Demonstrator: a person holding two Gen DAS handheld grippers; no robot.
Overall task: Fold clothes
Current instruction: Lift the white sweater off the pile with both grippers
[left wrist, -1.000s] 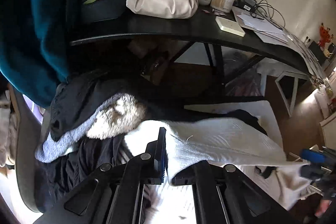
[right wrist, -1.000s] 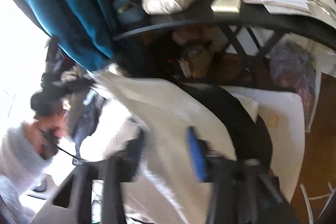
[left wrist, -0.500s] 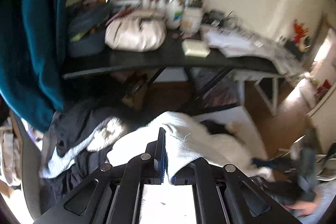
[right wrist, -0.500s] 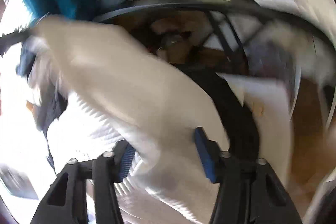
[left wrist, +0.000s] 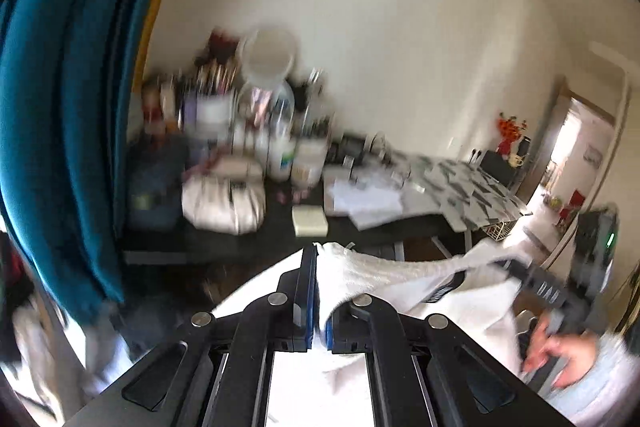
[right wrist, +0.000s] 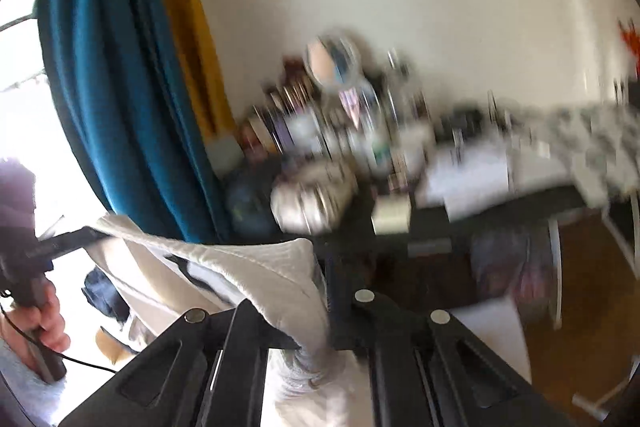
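A white ribbed garment [left wrist: 400, 275] hangs stretched in the air between my two grippers. In the left wrist view my left gripper [left wrist: 318, 291] is shut on one corner, and the cloth runs right to my right gripper [left wrist: 516, 269], held by a hand [left wrist: 560, 351]. In the right wrist view my right gripper [right wrist: 324, 291] has its jaws closing tight on another corner of the garment [right wrist: 248, 263], with the pads pressing the cloth. There the left gripper [right wrist: 94, 231] pinches the far edge at the left. The rest of the garment droops below both views.
A black desk [left wrist: 248, 247] stands ahead, crowded with a cream bag [left wrist: 224, 203], bottles, a small white box [left wrist: 310, 221] and papers [left wrist: 368, 199]. A teal curtain [left wrist: 60, 127] hangs at the left beside a yellow one [right wrist: 188, 27]. A doorway [left wrist: 580, 147] opens at the far right. All is motion-blurred.
Both grippers rose steeply and lifted the white garment off the clothes pile. The right jaws went from open around the cloth to shut on it. The pile has dropped out of view.
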